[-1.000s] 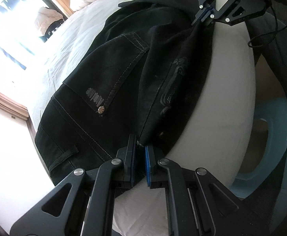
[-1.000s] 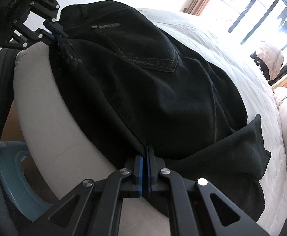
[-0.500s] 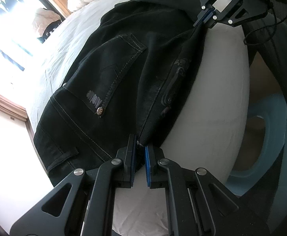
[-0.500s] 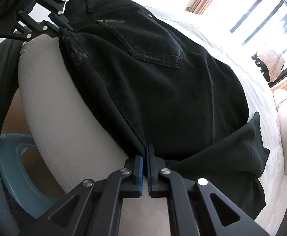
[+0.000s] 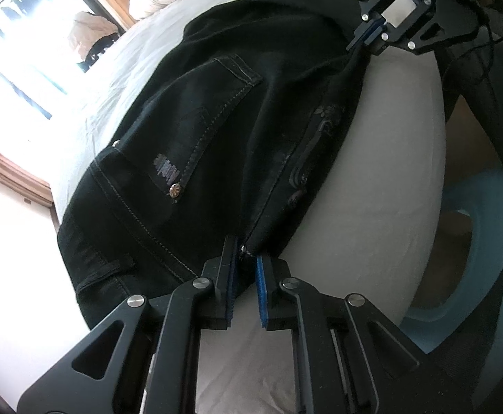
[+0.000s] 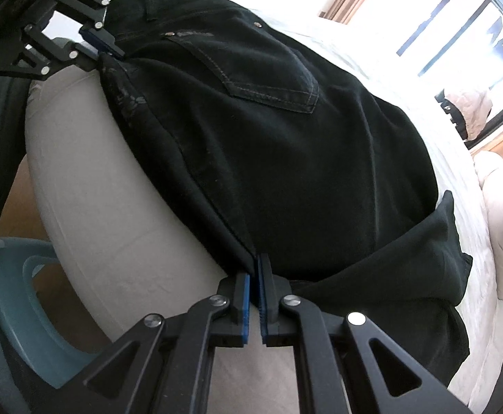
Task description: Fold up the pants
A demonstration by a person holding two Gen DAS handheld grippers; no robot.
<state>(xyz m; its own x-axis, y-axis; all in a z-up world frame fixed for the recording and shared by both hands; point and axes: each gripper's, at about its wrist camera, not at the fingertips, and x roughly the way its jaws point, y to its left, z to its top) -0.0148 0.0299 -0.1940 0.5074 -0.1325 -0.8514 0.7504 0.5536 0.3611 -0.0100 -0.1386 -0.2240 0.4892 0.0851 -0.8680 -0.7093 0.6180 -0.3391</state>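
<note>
My left claw point(image 5: 245, 262) has just let its jaws part a little. The gap between the blue pads is slightly wider than half a second ago, yet the corner seam of the pants point(image 5: 199, 138) still sits pinched at the very tips. My right claw point(image 6: 254, 276) has not changed and stays clamped tight on the same folded edge. Neither hand has really shifted, and the black cloth lies flatter on the bed point(image 5: 389, 138) than a second ago. I judge this fold is laid down and release is starting.

From my left claw, the pants spread away towards 11 and 12 o'clock, back pocket up, with the held edge running to my right claw at 1 o'clock. From my right claw they fill 12 to 2 o'clock, and the edge runs to 10 o'clock along the mattress side.
</note>
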